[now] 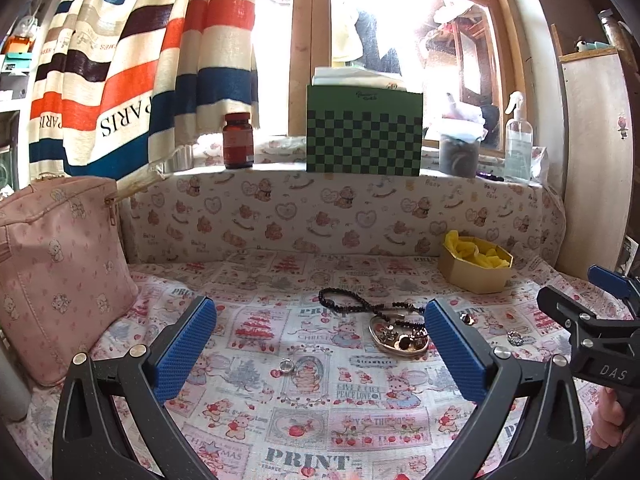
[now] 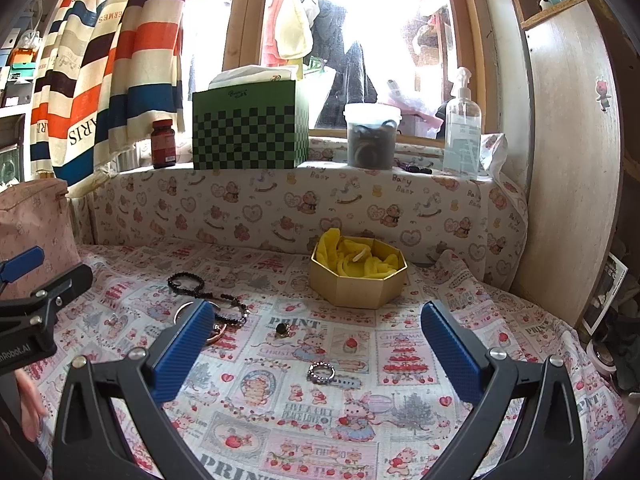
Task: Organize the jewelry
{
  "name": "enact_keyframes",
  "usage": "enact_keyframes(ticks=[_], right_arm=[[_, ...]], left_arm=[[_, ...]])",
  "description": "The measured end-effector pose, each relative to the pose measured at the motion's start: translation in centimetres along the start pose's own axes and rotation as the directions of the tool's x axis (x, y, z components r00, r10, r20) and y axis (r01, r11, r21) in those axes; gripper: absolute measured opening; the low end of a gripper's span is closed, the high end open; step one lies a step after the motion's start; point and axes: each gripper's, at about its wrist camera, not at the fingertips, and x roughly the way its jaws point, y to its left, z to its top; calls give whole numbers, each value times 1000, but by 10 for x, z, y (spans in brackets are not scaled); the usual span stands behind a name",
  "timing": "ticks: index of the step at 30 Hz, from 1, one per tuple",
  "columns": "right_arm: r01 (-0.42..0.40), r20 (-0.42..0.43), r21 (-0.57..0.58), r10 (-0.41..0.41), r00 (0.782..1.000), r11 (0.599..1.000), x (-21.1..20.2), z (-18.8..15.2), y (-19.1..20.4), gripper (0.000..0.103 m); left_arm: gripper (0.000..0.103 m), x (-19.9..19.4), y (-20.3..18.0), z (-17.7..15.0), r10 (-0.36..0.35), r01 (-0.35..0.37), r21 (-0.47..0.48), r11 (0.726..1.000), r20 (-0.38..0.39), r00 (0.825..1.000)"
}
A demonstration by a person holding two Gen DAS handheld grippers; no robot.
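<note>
Hiding behind right tool [image 2: 320,332], dish [image 2: 216,334] half-covered

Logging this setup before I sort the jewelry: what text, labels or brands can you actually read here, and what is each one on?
"PRINT": tablecloth, repeated.
"PEACE LOVE": tablecloth panel.
"Strawberry" tablecloth label: partly blurred.
"PARIS": striped curtain, mirrored.
"HERMES": same curtain, mirrored.
"Baby Bear": bear-print ledge cover.
"DAS": right gripper body, seen from the left wrist.
"nRobot.AI": left gripper body, cut off.
Green checkered box logo and brown bottle label: too small.

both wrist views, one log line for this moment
left tongs open, empty | right tongs open, empty | beads, rings on cloth | gold box unfilled
</note>
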Motion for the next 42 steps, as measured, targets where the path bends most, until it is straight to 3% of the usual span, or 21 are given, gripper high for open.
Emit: enact_keyframes(ticks=[2,4,6,11,14,17,18,20,22,23,25,28,31,35,42], right_arm=[[8,-14,17,-8,1000,1000,3,0,-2,103],[29,-34,32,-28,999,999,7,0,-5,103],[20,-38,39,-19,999,999,7,-1,-7,103],[67,-35,57,-65,997,996,0,-1,-14,103],[62,-49,10,-61,997,998,-11,1,-16,102],[66,-48,-15,-67,997,998,-22,5,-17,90],[40,-59,-10,-40,997,999,-24,7,-19,85],[9,-78,5,-9,997,1000,-26,11,-23,74],[-13,-96,41,17,995,999,-25,14,-28,50],[-36,-119,60,43,992,998,-22,15,-31,44],[-81,-168,99,97,981,992,-12,18,-37,25],[-107,-185,157,136,973,982,1,19,-44,24],[-93,-194,118,114,974,989,10,21,-41,22],[-109,-219,59,119,968,992,22,25,-38,22],[-97,-200,-4,95,975,995,44,38,-40,22]], left_arm=[[103,5,-1,0,16,-16,0,1000,-25,1000],[103,6,-1,0,-18,18,1,1000,-29,999],[103,3,1,0,-47,47,-10,999,-18,999],[103,-12,15,1,-30,33,-63,998,41,999],[103,-14,20,7,-19,18,-29,999,-18,1000],[103,-8,34,14,-26,20,-62,998,-97,995],[103,-3,38,16,-45,36,-70,997,-140,989],[101,13,50,23,-123,96,-116,989,-255,959],[90,26,65,27,-152,95,-185,978,-324,934],[85,31,71,29,-169,98,-210,973,-349,922],[59,41,78,31,-169,81,-226,971,-406,898],[35,51,77,29,-159,71,-209,975,-444,882],[33,64,68,22,-144,74,-161,984,-484,863],[33,83,54,12,-145,117,-86,989,-562,814],[31,104,42,2,-95,133,18,991,-608,789]])
